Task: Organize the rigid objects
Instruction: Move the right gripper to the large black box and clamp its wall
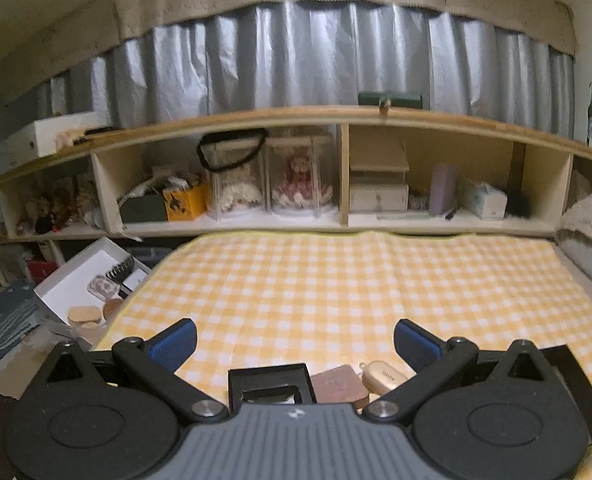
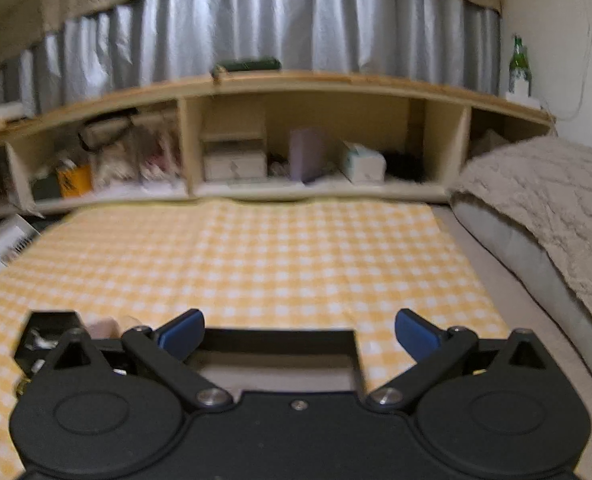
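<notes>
At six o'clock in the left wrist view, tucked close under the left gripper (image 1: pixel 295 340), sit three small items on the checked cloth (image 1: pixel 316 280): a black box (image 1: pixel 269 384) with an open insert, a pink case (image 1: pixel 338 384) touching its right side, and a tan case (image 1: pixel 384 376) just beside that at five o'clock. Left fingers (image 1: pixel 175 342) spread wide, holding nothing. Right gripper (image 2: pixel 300 334) also spread wide and empty; below it lies a flat black tray (image 2: pixel 279 338), possibly a lid, though blur makes that uncertain. Black box shows again at nine o'clock in the right view.

White box (image 1: pixel 75 276) off the cloth at nine o'clock, left view, already holds a comb and small round tins.

Risks, as judged:
- Items lie nearly beneath the gripper bodies, so a descent is half blind; a finger could land on top of a case rather than straddle it.
- Pink case and black box touch: closing on one may shove or drag the other.
- Smooth rounded tan case could squirt out of a shallow pinch.
- Loose cloth may bunch under a scraping fingertip and shift everything.
- Both grippers work close together; collision likely if both go in together.
</notes>
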Motion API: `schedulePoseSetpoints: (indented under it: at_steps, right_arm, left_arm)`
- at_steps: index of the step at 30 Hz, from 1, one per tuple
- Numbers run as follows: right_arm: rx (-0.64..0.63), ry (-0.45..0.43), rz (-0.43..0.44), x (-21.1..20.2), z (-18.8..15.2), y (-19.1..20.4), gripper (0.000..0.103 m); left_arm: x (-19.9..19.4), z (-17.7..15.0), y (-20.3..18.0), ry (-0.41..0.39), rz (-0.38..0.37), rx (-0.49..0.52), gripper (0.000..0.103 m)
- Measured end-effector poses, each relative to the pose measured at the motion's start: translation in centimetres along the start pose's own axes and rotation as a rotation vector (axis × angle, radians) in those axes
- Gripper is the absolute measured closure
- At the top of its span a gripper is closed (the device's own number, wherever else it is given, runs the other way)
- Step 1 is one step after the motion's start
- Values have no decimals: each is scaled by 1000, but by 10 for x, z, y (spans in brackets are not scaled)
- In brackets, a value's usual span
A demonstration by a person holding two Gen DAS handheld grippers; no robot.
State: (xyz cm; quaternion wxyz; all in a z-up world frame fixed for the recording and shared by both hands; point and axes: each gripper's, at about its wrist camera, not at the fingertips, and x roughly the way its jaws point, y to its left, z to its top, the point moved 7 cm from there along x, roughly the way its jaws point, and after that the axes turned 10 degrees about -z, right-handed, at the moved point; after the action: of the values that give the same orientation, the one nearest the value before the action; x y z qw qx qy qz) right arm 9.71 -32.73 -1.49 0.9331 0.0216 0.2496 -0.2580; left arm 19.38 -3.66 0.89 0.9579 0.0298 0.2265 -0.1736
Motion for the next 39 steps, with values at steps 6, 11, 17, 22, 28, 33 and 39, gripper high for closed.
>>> schedulePoseSetpoints:
  at_steps: [6, 11, 17, 22, 28, 33, 39]
  right_arm:
    - [26, 117, -42, 40, -10, -20, 23]
    - [50, 206, -79, 70, -21, -31, 32]
    - [84, 367, -103, 94, -43, -37, 49]
    - [45, 443, -98, 96, -60, -33, 50]
    - [36, 506, -76, 99, -73, -27, 69]
    - [28, 523, -66, 102, -76, -23, 83]
    - [14, 535, -86, 100, -77, -27, 91]
  left_arm:
    - [38, -4, 14, 77, -36, -46, 0]
    - [70, -10, 26, 141, -13, 22, 0]
    - [97, -47, 47, 318, -63, -17, 0]
    - [101, -68, 52, 425, -131, -23, 7]
    - [95, -87, 33, 531, -261, -53, 25]
    - [94, -101, 8, 585, -315, 3, 37]
    - [96, -124, -5, 656, -305, 89, 49]
